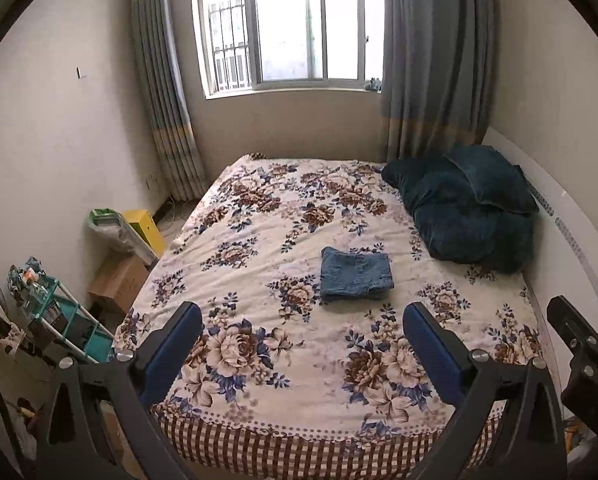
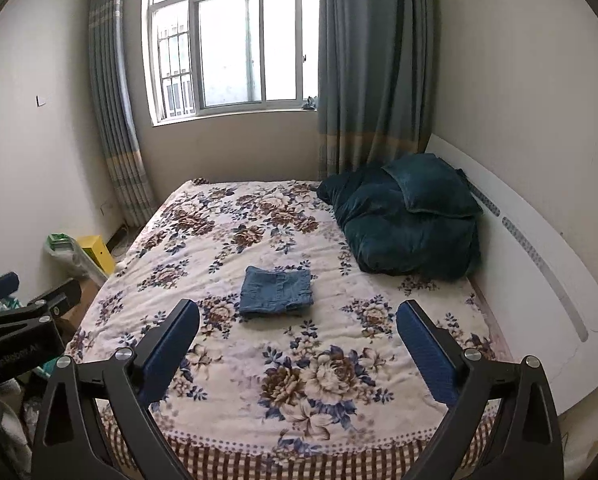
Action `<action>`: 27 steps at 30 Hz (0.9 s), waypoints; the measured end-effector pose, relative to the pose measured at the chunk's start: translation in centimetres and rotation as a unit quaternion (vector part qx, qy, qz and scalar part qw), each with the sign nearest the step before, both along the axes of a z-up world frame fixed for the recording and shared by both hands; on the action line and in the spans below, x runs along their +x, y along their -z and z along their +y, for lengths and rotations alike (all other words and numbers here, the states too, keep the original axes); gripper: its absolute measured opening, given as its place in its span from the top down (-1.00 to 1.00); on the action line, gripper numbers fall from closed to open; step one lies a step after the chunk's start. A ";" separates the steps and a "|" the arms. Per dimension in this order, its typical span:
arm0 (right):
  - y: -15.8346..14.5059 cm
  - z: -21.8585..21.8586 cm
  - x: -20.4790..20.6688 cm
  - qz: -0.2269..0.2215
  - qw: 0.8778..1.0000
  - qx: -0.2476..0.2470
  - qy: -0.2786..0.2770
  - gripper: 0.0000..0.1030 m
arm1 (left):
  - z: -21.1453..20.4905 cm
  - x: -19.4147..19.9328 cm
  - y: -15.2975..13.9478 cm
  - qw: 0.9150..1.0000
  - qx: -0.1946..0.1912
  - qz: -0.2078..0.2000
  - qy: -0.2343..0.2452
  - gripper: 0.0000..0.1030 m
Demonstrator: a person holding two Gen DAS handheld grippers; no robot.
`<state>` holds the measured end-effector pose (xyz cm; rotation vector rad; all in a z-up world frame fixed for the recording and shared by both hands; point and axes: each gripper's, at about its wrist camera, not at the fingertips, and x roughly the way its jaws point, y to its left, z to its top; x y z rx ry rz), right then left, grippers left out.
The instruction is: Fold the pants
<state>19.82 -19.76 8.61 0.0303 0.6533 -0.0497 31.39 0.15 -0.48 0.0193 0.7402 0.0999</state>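
Small bedroom, bright window (image 1: 291, 28) between grey-blue curtains (image 1: 431, 60). Floral bedspread (image 1: 259, 360), soft and faintly rumpled, checked along the near edge. Denim pants (image 1: 355, 274) already folded into a compact, thick rectangle, lying flat near the bed's middle. Dark teal velvety pillows (image 1: 471, 208) heaped toward the white headboard, well apart from the pants. Left gripper (image 1: 303, 320) and right gripper (image 2: 298, 318) both spread wide, grasping nothing, hovering above the near end of the bed, clear of the denim. Fold seemingly complete. Main risk from here: a careless pass snagging the top layer and springing the stiff denim open, or dragging the loose bedspread beneath it.
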 end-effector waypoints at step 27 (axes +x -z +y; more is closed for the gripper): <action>0.7 1.3 6.0 0.028 1.000 0.002 0.002 -0.96 | -0.5 3.9 0.3 1.000 0.009 0.013 0.005 -1.00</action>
